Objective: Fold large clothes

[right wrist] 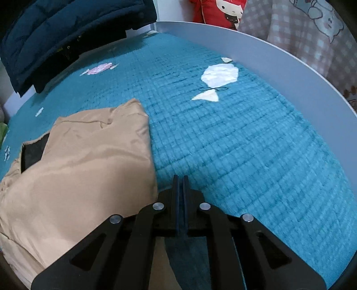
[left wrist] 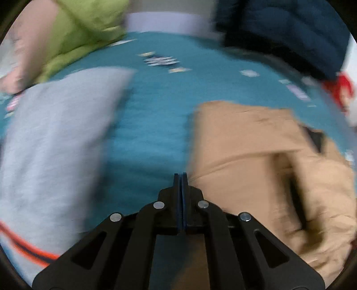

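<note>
Left wrist view first, and it's pretty smeared. The left tongs (left wrist: 181,176) are pinched fully together with nothing between them, hanging over the teal quilted bed cover (left wrist: 154,125). A tan jacket (left wrist: 256,160) lies folded on the cover to the right of the tips, its near edge just beside them. On the other side there's a light grey garment (left wrist: 53,142) with an orange and dark stripe near its lower edge, well apart from the tan one with a strip of bare cover between. Further back, a lime green garment (left wrist: 84,29) sits at upper left and a dark navy puffer jacket (left wrist: 290,33) at upper right.

Right wrist view is sharp. The right tongs (right wrist: 181,177) are also closed up tight, holding nothing, over the bed cover (right wrist: 245,145). The tan jacket (right wrist: 84,169) is to the left here, edge just beside the tips, a dark lining showing at its collar. The navy puffer jacket (right wrist: 67,33) is piled at the far left corner. A pale grey bed frame (right wrist: 290,73) curves along the right side, with a red character cushion (right wrist: 223,11) behind it.
</note>
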Tool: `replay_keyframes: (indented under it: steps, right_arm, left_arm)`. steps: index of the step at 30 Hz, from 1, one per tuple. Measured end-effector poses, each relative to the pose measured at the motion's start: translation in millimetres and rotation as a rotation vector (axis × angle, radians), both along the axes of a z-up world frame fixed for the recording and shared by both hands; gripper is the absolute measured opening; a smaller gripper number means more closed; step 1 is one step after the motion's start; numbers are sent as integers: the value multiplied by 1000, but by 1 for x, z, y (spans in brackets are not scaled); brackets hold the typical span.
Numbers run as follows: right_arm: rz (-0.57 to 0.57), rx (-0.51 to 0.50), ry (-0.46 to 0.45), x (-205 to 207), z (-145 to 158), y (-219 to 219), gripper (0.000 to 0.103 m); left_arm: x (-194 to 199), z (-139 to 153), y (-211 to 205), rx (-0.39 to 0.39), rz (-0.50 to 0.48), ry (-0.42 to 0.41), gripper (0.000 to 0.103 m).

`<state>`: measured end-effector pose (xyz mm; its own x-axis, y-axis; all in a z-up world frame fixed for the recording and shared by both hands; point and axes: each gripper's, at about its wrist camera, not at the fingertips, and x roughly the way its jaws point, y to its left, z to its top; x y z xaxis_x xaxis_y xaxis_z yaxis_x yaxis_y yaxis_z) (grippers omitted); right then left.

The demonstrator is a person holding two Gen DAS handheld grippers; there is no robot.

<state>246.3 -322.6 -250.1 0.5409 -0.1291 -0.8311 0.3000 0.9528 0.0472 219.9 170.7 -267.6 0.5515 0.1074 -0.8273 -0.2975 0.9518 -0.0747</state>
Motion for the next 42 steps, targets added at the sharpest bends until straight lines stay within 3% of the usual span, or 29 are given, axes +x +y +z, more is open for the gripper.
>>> replay_keyframes:
  steps: [3, 9, 12, 14, 15, 16, 18, 20, 22, 27, 34, 39, 42]
  right_arm:
    - [1, -8, 15, -7, 4, 5, 3]
    - [-18, 38, -5, -24, 33, 9, 4]
    - [-11, 35, -16, -29, 52, 15, 4]
    - [3, 43, -20, -30, 64, 18, 11]
    - [9, 39, -22, -30, 72, 21, 22]
    - [10, 31, -25, -29, 78, 23, 40]
    - [11, 13, -43, -29, 89, 27, 63]
    - [34, 4, -61, -28, 102, 33, 73]
    - [42, -11, -68, -24, 109, 37, 90]
    - [86, -46, -62, -3, 115, 46, 94]
    - [104, -67, -4, 32, 100, 53, 94]
    - [130, -67, 25, 57, 91, 54, 94]
    - [131, -9, 54, 78, 82, 47, 94]
  left_arm:
    - [-18, 3, 20, -64, 15, 8, 4]
    - [-39, 27, 15, -48, -19, 22, 5]
    - [-42, 38, 5, -58, -53, 34, 23]
    - [-43, 48, -3, -63, -70, 30, 45]
    - [-43, 52, -7, -66, -79, 26, 48]
    - [-42, 57, -11, -71, -96, 22, 50]
    - [-40, 65, -17, -71, -109, 18, 51]
    - [-34, 73, -23, -70, -131, 8, 56]
    - [-28, 80, -30, -54, -150, -2, 58]
    - [-6, 84, -38, -43, -176, -5, 60]
    - [33, 83, -46, -42, -196, 2, 63]
    - [64, 81, -38, -120, -192, 20, 70]
    - [86, 76, -32, -134, -187, 39, 75]
